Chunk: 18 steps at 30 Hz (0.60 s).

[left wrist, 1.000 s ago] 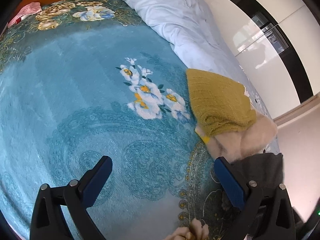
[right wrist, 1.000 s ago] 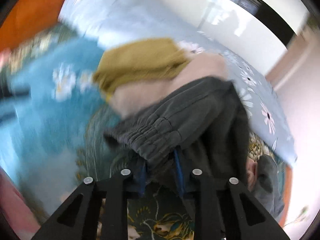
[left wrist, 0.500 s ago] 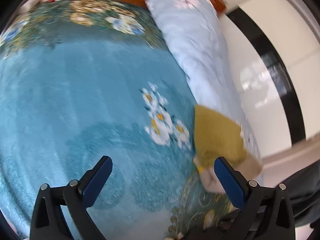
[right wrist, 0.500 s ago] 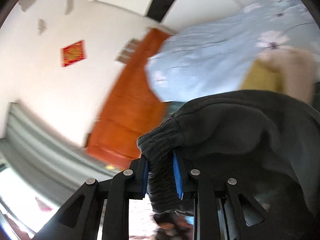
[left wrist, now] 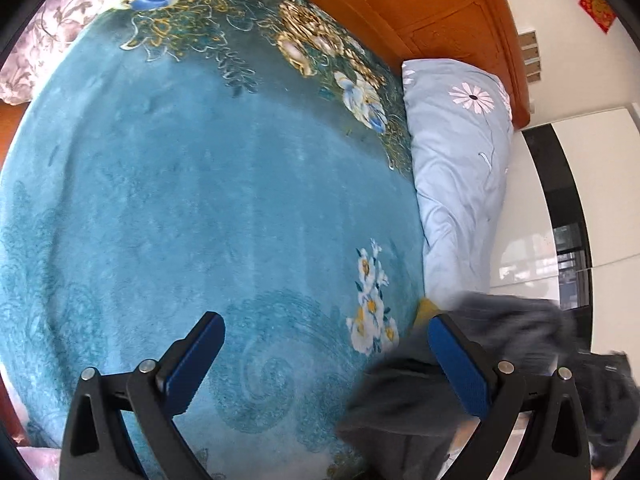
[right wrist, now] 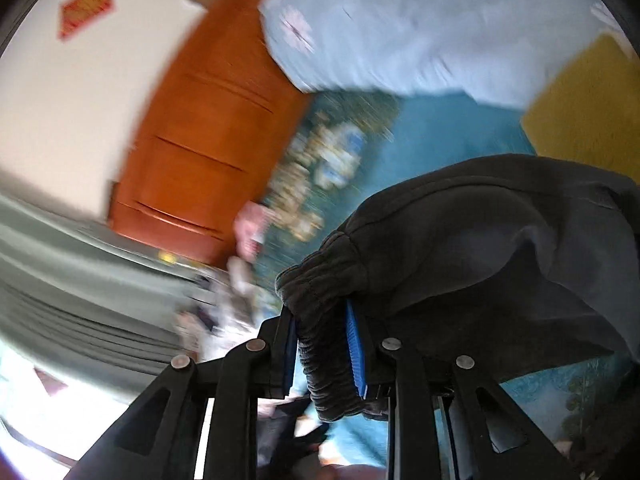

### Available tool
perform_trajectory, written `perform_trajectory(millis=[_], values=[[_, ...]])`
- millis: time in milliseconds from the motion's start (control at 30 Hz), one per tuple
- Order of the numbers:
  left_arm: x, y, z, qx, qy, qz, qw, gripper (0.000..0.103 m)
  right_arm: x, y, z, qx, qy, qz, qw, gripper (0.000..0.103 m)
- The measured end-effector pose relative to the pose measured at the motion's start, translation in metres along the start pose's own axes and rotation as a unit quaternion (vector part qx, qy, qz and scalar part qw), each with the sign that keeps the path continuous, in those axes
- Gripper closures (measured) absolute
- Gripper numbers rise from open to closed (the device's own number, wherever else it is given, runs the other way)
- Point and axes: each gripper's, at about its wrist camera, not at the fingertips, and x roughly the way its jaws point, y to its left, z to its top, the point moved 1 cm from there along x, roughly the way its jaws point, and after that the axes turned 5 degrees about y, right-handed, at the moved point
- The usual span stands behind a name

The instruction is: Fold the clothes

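- The dark grey garment [right wrist: 500,240] is thick and soft, with a gathered elastic band at one edge; it hangs over the teal floral blanket [left wrist: 208,200].
- The right gripper [right wrist: 322,344] has that band between its blue pads, jaws easing apart yet pressing the cloth.
- The left gripper [left wrist: 320,364] gapes wide, empty; the garment blurs past its right finger.
- The red wall decoration [right wrist: 86,6] is too blurred to read.
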Motion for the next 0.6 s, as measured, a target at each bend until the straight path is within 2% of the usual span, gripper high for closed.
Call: perform_trajectory(millis=[67, 100, 167, 233, 367, 433, 600], values=[[0.000, 0.002, 0.001, -0.001, 0.000, 0.003, 1.0000, 0.000, 0.032, -0.005, 0.005, 0.007, 0.027, -0.029, 0.999, 0.073], [0.001, 0.003, 0.000, 0.000, 0.001, 0.004, 1.0000, 0.000, 0.035, -0.003, 0.004, 0.010, 0.033, -0.026, 0.999, 0.066], [0.004, 0.002, 0.000, 0.002, 0.003, 0.008, 1.0000, 0.000, 0.026, 0.004, -0.010, 0.007, 0.038, -0.008, 0.999, 0.057], [0.010, 0.001, -0.001, 0.005, 0.009, 0.013, 0.9999, 0.000, 0.014, 0.000, -0.010, -0.013, 0.027, -0.016, 0.999, 0.042], [0.022, 0.002, -0.003, -0.003, 0.033, 0.026, 0.9991, 0.000, -0.055, -0.012, -0.033, -0.041, -0.017, -0.021, 0.999, 0.040], [0.030, 0.003, -0.004, -0.010, 0.046, 0.038, 0.9981, 0.000, -0.074, -0.030, -0.040, -0.033, -0.041, -0.028, 0.998, 0.034], [0.051, -0.001, -0.008, 0.002, 0.084, 0.063, 0.9945, 0.000, -0.131, -0.124, -0.111, 0.056, -0.078, -0.074, 0.993, 0.034]])
